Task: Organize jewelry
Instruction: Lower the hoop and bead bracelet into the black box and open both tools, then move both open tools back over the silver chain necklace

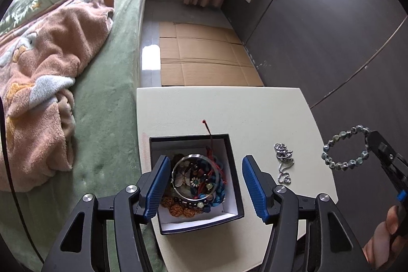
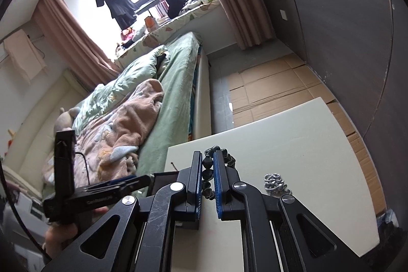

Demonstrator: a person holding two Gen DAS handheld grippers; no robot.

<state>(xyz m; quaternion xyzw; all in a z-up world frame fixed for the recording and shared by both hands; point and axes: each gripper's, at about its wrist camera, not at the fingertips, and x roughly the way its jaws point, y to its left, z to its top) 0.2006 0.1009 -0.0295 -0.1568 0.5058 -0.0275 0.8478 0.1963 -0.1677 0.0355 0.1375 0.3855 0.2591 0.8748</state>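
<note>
I had the right gripper (image 2: pixel 207 171) pinching the dark beaded bracelet (image 1: pixel 346 151), its blue pads pressed together on a few beads while the rest of the loop hung free in the air beyond the right edge of the tabletop (image 1: pixel 255 108). The left gripper (image 1: pixel 206 185) stood spread with nothing between its pads, poised over the open jewelry box (image 1: pixel 233 165), which sat near the front left corner of the tabletop and was already heaped with beads, a metal bangle (image 1: pixel 196 177) and red cord. A silver chain (image 1: pixel 283 163) lay loose on the tabletop between the box and the right edge. I judged the step to be carrying the bracelet across to the box, and to do it well I needed to bring the loop over the box's right wall high enough that the dangling beads would not snag the rim or drag the silver chain along, then let go only once the whole loop hung inside the walls. The left gripper had to clear the opening or brace the box wall, since it stood right in the drop path. The left gripper pointed steeply down at the box; the right pointed more shallowly, tilted down toward the far edge of the tabletop, with the person's fingers (image 1: pixel 390 223) visible on its handle.
</note>
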